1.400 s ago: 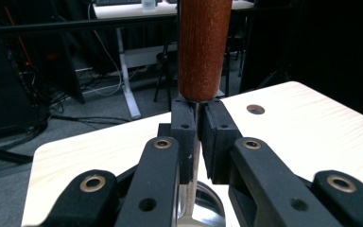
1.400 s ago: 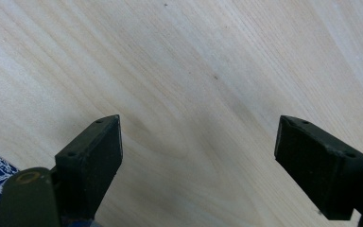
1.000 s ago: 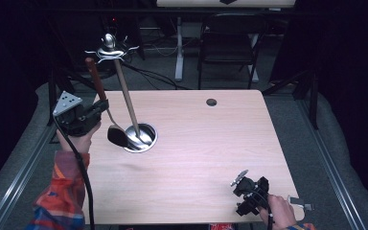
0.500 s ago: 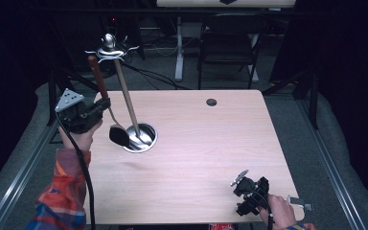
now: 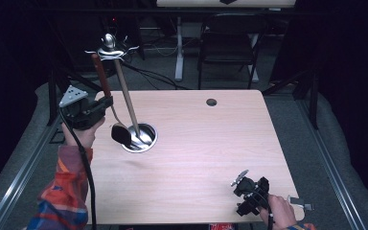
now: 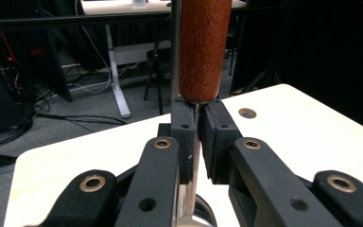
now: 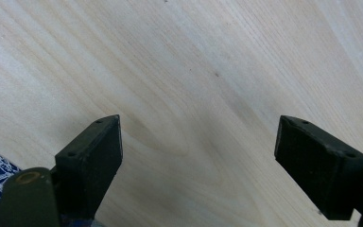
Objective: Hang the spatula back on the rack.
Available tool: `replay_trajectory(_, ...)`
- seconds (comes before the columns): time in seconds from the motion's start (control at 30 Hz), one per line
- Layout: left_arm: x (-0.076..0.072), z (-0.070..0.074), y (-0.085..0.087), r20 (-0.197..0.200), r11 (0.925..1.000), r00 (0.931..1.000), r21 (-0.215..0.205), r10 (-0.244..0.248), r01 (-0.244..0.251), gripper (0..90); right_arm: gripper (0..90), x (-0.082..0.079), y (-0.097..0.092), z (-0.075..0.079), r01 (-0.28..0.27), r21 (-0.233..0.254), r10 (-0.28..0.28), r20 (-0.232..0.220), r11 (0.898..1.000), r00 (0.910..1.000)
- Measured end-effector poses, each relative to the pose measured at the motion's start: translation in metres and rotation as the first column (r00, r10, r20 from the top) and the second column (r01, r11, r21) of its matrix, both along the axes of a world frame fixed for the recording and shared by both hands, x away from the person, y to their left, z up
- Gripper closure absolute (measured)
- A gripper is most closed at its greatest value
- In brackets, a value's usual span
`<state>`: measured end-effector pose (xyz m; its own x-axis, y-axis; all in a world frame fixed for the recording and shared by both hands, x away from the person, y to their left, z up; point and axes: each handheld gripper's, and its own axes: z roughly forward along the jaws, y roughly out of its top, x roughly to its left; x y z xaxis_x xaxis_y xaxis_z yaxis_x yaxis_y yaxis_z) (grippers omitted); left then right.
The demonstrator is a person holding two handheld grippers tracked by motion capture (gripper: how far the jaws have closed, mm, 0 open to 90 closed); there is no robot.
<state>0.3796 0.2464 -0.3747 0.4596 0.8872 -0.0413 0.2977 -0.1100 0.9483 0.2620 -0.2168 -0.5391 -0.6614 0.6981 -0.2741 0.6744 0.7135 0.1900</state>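
Observation:
A spoon with a red-brown wooden handle (image 5: 100, 74) and a black head (image 5: 120, 134) hangs tilted beside a metal utensil stand (image 5: 127, 103). The stand has a round base (image 5: 146, 140) and hooks at its top (image 5: 109, 47). My left gripper (image 5: 106, 103) is shut on the spoon's thin metal shank just below the wooden handle (image 6: 203, 47); in the left gripper view the left gripper (image 6: 196, 137) pinches the shank, with the stand's pole (image 6: 174, 56) right behind. Low over the table's front right corner, my right gripper (image 5: 243, 195) is open, and the right gripper (image 7: 198, 156) has bare wood between its jaws.
The light wooden table (image 5: 211, 158) has a dark cable hole (image 5: 211, 102) near its far edge. A black chair (image 5: 227, 48) and a desk leg (image 5: 178, 48) stand behind it on grey floor. Cables trail at the far left.
The left gripper and the spoon have shifted slightly right and up, closer to the stand's pole. The right gripper has stayed put.

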Motion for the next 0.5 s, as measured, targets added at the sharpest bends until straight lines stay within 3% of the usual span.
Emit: replay_trajectory(0.5,0.0089,-0.0041,-0.0034,-0.026,0.9999,0.9996,-0.006,-0.013,0.013,83.8,15.4,0.0002,0.0002,-0.0001,-0.002,-0.002,0.002,-0.002,1.000,1.0000)
